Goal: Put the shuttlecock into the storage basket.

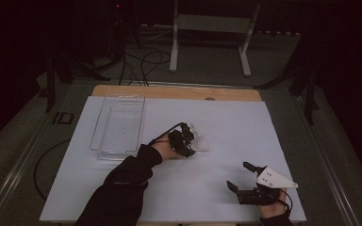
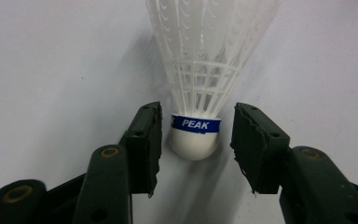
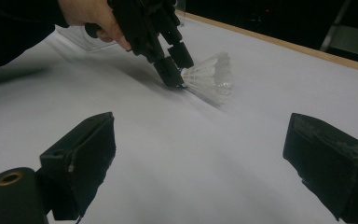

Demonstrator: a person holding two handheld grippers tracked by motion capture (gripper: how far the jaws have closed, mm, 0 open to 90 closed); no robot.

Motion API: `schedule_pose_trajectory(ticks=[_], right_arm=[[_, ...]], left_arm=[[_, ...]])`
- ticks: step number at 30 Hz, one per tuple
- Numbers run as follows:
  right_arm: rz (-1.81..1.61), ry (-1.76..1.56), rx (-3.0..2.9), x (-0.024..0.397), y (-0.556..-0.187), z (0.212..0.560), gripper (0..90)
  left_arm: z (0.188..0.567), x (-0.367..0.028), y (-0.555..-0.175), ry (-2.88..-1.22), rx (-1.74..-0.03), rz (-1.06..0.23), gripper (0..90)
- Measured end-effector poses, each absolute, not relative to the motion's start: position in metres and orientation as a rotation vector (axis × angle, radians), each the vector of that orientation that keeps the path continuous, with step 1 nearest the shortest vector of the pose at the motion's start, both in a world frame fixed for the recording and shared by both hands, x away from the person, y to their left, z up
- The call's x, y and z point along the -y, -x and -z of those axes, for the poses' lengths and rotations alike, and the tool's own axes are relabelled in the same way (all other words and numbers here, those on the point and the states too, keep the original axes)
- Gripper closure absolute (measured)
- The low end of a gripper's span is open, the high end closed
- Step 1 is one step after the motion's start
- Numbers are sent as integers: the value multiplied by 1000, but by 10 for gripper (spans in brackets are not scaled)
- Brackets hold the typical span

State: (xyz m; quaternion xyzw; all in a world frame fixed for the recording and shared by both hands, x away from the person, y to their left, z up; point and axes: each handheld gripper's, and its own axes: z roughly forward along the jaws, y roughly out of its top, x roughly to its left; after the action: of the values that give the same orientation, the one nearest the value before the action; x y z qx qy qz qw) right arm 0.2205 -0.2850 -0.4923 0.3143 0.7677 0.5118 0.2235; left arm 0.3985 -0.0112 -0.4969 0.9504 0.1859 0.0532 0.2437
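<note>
A white shuttlecock (image 2: 205, 70) with a blue "PEAK" band lies on the white table sheet (image 1: 226, 127), its rounded cork pointing toward my left gripper (image 2: 196, 140). That gripper is open, one jaw on each side of the cork with a small gap on both sides. In the high view the left gripper (image 1: 188, 140) sits near the table's middle with the shuttlecock (image 1: 200, 143) just right of it. My right gripper (image 1: 241, 176) rests open near the front right edge with nothing between its jaws; its own view shows the shuttlecock (image 3: 209, 74) and left gripper (image 3: 172, 63) farther off.
A clear plastic tray (image 1: 119, 125) lies on the sheet at the back left. A wooden strip (image 1: 176, 92) runs along the table's far edge. Cables and a white stand (image 1: 212, 28) are on the dark floor beyond.
</note>
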Motion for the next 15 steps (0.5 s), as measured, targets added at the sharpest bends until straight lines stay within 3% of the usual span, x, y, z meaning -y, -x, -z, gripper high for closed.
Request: schedule_pose_trajectory(ticks=[15], right_arm=[[-1412,-875,-2122,285,-221,493,92]], left_arm=[[499,19,-405,-2668,-502,-81,635]])
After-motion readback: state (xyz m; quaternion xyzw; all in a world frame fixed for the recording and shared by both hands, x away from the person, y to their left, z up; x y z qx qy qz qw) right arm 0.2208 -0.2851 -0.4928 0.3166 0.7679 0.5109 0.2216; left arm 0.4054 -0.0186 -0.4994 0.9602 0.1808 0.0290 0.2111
